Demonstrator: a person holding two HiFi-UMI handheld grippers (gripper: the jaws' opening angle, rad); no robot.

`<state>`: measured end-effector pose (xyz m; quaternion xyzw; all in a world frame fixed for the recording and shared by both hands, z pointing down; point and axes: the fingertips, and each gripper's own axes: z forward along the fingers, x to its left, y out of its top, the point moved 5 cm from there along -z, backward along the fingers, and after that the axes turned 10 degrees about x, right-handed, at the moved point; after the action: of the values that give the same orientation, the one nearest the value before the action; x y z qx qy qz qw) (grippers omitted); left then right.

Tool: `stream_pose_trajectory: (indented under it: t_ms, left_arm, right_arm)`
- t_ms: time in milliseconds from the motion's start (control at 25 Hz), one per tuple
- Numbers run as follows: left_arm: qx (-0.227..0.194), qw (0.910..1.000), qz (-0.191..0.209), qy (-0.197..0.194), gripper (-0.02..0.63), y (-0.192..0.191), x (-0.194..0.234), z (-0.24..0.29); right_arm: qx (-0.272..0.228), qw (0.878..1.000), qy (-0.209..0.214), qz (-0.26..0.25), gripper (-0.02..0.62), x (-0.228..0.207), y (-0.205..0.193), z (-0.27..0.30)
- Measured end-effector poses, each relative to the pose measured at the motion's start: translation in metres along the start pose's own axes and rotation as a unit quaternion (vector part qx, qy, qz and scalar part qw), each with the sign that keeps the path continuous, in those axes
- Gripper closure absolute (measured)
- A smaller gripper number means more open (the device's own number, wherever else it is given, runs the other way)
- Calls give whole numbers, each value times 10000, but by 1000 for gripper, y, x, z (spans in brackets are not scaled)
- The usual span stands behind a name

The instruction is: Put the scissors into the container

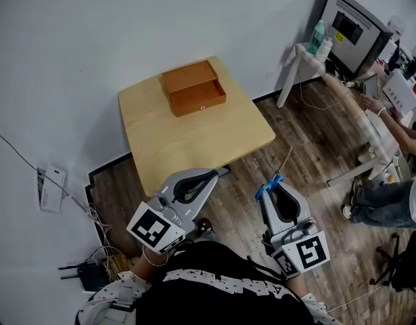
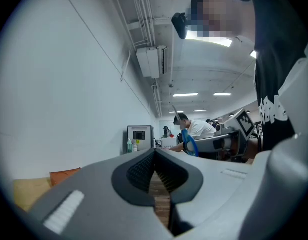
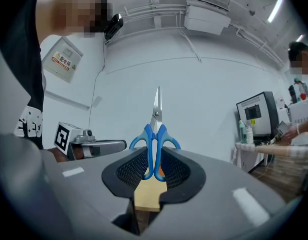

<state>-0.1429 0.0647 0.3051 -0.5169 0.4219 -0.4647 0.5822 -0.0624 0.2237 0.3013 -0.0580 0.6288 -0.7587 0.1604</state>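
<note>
Nearest the person, the right gripper (image 3: 154,160) is clamped on the blue handles of the scissors (image 3: 155,130), whose closed blades stick out past its tips. Beside it, the left gripper (image 2: 155,153) has its jaws brought together at the tips with nothing between them. Both are held level over the wood floor (image 1: 316,134), short of the light wooden table (image 1: 201,144). The container, a brown wooden box (image 1: 193,87), sits at the table's far side near the white wall, well apart from the scissors. Farther right, another person (image 1: 397,195) sits at a white desk (image 1: 360,114).
</note>
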Motion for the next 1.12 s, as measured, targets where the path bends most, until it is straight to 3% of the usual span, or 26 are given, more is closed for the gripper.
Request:
stream_pose_trajectory:
  t_ms: [640, 1120]
  left_arm:
    - [-149, 9996, -33, 245, 604, 3, 83, 9]
    - [-57, 9985, -198, 501, 604, -6, 112, 17]
  right_arm:
    - [71, 9995, 255, -186, 497, -9, 25, 89]
    - [160, 9988, 389, -238, 497, -26, 33, 123]
